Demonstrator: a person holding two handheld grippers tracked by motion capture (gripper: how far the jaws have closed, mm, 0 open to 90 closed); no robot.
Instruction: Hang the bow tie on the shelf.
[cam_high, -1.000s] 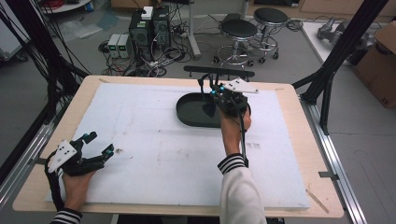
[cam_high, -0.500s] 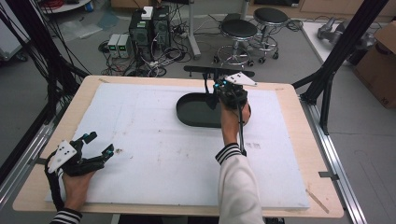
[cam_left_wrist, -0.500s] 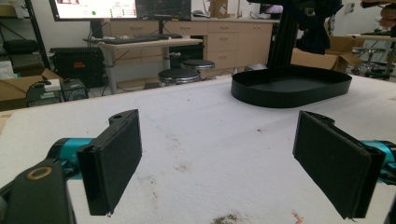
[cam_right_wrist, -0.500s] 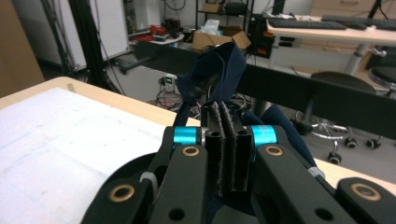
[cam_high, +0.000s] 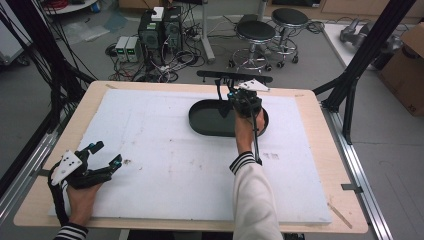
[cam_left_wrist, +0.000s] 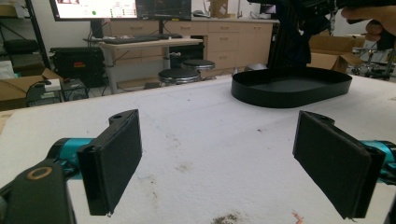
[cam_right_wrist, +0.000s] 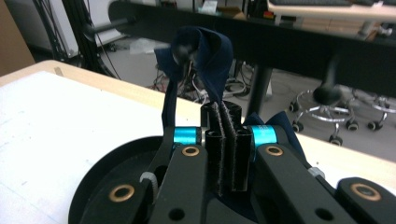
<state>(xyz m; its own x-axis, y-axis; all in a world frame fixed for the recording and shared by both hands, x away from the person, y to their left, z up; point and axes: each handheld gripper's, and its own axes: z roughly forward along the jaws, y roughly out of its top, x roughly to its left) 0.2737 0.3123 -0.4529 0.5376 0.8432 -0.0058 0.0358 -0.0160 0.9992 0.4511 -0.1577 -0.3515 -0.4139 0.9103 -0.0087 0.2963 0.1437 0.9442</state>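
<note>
A black oval tray (cam_high: 199, 121) lies on the white mat toward the back of the table. My right gripper (cam_high: 239, 98) hovers over the tray's right half, shut on a dark navy cloth (cam_high: 223, 110) that hangs from it. In the right gripper view the jaws (cam_right_wrist: 226, 122) are pressed together on the cloth (cam_right_wrist: 208, 49), which bunches up above them with the tray (cam_right_wrist: 95, 184) below. My left gripper (cam_high: 107, 153) rests near the front left corner of the mat, open and holding nothing. The left gripper view has its pads (cam_left_wrist: 114, 163) wide apart, and farther off the tray (cam_left_wrist: 289, 91) and the hanging cloth (cam_left_wrist: 294, 44).
A white mat (cam_high: 165, 165) covers most of the wooden table (cam_high: 330, 165). A black bar (cam_high: 235, 76) runs along the back edge behind the tray. Black frame posts (cam_high: 360, 60) stand at the table's right, cables and stools on the floor beyond.
My right gripper has risen and shifted slightly toward the back over the tray, the cloth still in it. The left gripper has stayed where it was.
</note>
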